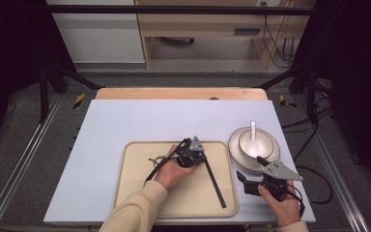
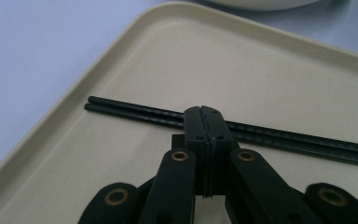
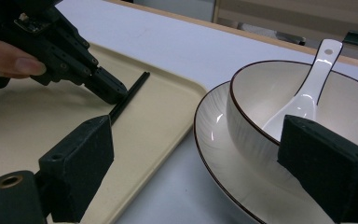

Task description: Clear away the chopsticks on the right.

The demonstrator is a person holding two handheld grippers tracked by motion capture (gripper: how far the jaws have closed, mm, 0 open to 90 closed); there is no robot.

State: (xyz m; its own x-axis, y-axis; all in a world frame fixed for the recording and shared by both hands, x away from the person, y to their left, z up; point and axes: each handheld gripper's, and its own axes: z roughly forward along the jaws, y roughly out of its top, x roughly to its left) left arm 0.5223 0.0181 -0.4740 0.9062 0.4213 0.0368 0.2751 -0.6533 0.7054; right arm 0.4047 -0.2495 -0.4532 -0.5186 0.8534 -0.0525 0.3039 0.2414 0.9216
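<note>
A pair of black chopsticks (image 1: 215,181) lies side by side on the beige tray (image 1: 135,193). My left gripper (image 1: 204,159) is shut, and its closed tips rest across the chopsticks (image 2: 135,112) near their far end, with nothing between the jaws (image 2: 204,114). In the right gripper view the same gripper (image 3: 116,93) touches the chopsticks (image 3: 133,91) from the left. My right gripper (image 1: 245,182) stands open and holds nothing near the table's front right. Its jaws (image 3: 205,158) point at the gap between the tray and the plate (image 3: 214,121).
A white bowl (image 1: 258,142) with a dark rim sits on a matching plate (image 1: 236,154) right of the tray, with a white ceramic spoon (image 1: 252,133) in it. The white tabletop (image 1: 140,121) stretches behind and left of the tray. Cables trail off the right edge.
</note>
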